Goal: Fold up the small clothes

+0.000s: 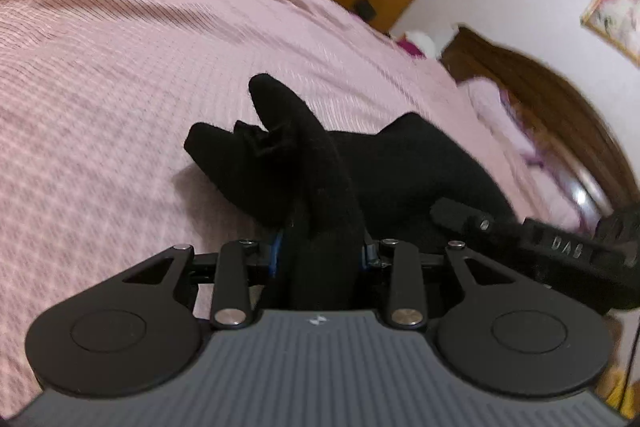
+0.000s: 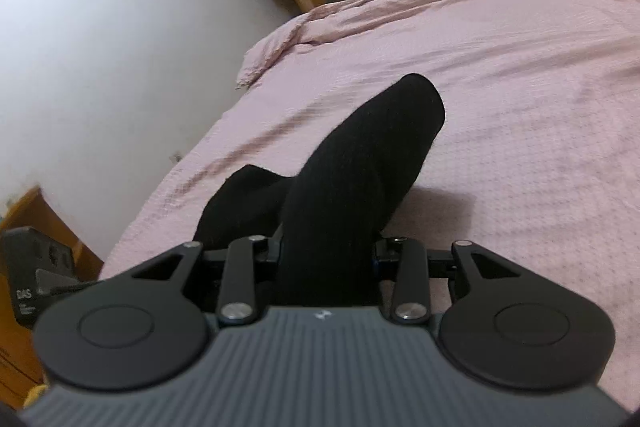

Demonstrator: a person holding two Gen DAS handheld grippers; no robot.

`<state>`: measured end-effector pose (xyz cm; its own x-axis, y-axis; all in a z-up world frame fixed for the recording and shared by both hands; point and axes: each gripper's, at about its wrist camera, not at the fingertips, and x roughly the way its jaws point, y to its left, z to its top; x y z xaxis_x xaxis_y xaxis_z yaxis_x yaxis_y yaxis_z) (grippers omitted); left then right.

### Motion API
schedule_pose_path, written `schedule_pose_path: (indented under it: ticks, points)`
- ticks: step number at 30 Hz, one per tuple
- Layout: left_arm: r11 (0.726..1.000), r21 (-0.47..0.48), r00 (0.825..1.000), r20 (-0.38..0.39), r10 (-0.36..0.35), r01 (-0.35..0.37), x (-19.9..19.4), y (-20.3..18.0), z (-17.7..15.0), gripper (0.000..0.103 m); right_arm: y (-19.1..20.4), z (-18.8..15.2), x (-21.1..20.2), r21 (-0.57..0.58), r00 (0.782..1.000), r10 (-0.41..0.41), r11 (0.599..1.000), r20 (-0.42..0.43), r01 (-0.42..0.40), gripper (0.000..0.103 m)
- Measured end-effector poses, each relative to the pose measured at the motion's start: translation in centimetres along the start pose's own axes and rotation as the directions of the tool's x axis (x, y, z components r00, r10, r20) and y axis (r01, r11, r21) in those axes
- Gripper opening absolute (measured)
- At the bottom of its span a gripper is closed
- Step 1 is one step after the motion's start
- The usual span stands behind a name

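Gripping black cloth [image 1: 320, 187] on both sides, right now. Left tongs [image 1: 324, 251] clenched on a bunched fold of the black garment, fabric standing up thick between the fingers and hiding the tips. Rest of the garment trailing ahead of the left tongs and off to their right, draped down onto the pink bedspread [image 1: 120, 87]. A rounded end of the cloth poking up just beyond the left tongs, tilted leftward. Right tongs [image 1: 520, 239] coming in from the right edge of the left wrist view, black body touching the same dark fabric.

Over on the right wrist view: right tongs [image 2: 328, 255] clamped likewise on the black cloth [image 2: 360, 167], a fat roll rising between the fingers and leaning ahead and rightward. A second lobe lying lower, just left of those tongs, resting on the bedspread [image 2: 500, 107]. Left tongs' dark body [image 2: 36, 267] sitting far left, beside a wooden cabinet [image 2: 24, 219]. White wall [image 2: 100, 47] beyond the bed's edge.
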<state>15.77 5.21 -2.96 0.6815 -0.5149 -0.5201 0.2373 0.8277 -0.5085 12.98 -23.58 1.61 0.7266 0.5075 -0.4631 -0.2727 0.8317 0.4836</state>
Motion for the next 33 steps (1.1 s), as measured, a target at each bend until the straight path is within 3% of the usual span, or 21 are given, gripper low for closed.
schedule_pose_path:
  ticks: [4, 7, 10, 18, 21, 25, 29, 33]
  points:
    - [0.994, 0.061, 0.994, -0.061, 0.093, -0.089, 1.6, -1.2, -2.6, 0.044, -2.7, -2.6, -0.4, 0.045, 0.997, -0.065, 0.997, -0.043, 0.067, 0.039]
    - [0.982, 0.104, 0.985, -0.059, 0.163, -0.156, 2.3, -1.6, -3.5, 0.055, -4.6, -4.5, 1.1, 0.071, 0.990, -0.112, 0.991, -0.080, 0.118, 0.048]
    - [0.976, 0.120, 0.980, -0.050, 0.191, -0.184, 2.0, -2.0, -4.0, 0.058, -5.2, -5.6, 1.5, 0.080, 0.993, -0.109, 0.990, -0.053, 0.113, 0.054]
    - [0.940, 0.189, 0.957, -0.003, 0.289, -0.283, -1.6, -4.0, -4.5, 0.061, -3.0, -5.0, -1.9, 0.032, 0.978, -0.206, 0.978, 0.011, 0.206, 0.061]
    - [0.926, 0.209, 0.948, 0.009, 0.319, -0.314, -2.7, -5.1, -4.5, 0.062, -1.9, -5.5, -4.6, 0.026, 0.978, -0.203, 0.979, 0.056, 0.201, 0.065]
    - [0.929, 0.194, 0.947, -0.001, 0.323, -0.316, -4.8, -6.3, -5.6, 0.070, 0.1, -6.4, -6.8, -0.038, 0.974, -0.205, 0.977, 0.101, 0.209, 0.066]
    - [0.920, 0.214, 0.942, 0.006, 0.336, -0.329, -6.0, -7.7, -6.5, 0.075, 2.2, -7.8, -8.4, -0.111, 0.970, -0.232, 0.965, 0.073, 0.239, 0.066]
    - [0.903, 0.252, 0.935, 0.019, 0.355, -0.348, -6.5, -9.2, -7.6, 0.079, 2.9, -9.4, -9.5, -0.125, 0.967, -0.244, 0.960, 0.072, 0.252, 0.079]
